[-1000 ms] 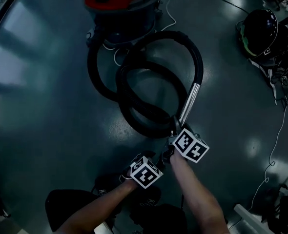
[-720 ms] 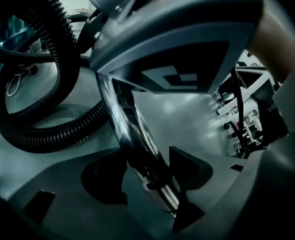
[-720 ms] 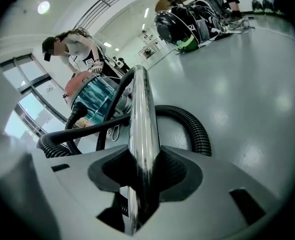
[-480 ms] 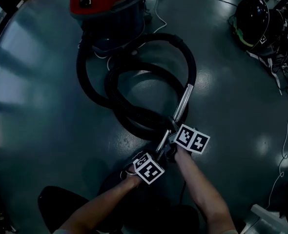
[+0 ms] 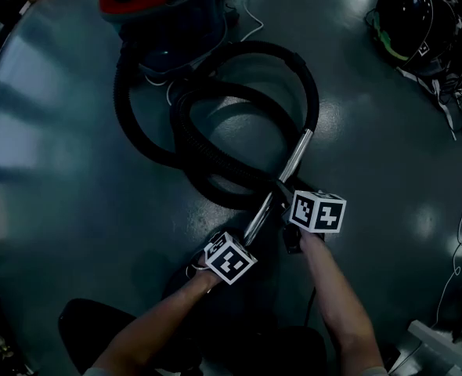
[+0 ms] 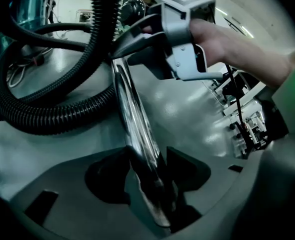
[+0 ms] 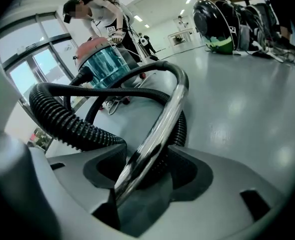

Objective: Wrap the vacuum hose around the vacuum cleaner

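My left gripper's jaws have just been closing, my right gripper's opening. Both sit loose around the metal tube, not pressing it. Beyond, the hose lies looped on the floor beside the vacuum cleaner.

Head view looks steeply down on the floor from well above, taking in vacuum, hose, tube, left hand-held gripper and right hand-held gripper; left gripper view sits low and very near, facing up the tube toward the right hand-held gripper; right gripper view, as near, faces along the tube toward the vacuum; all three share tube and hose.
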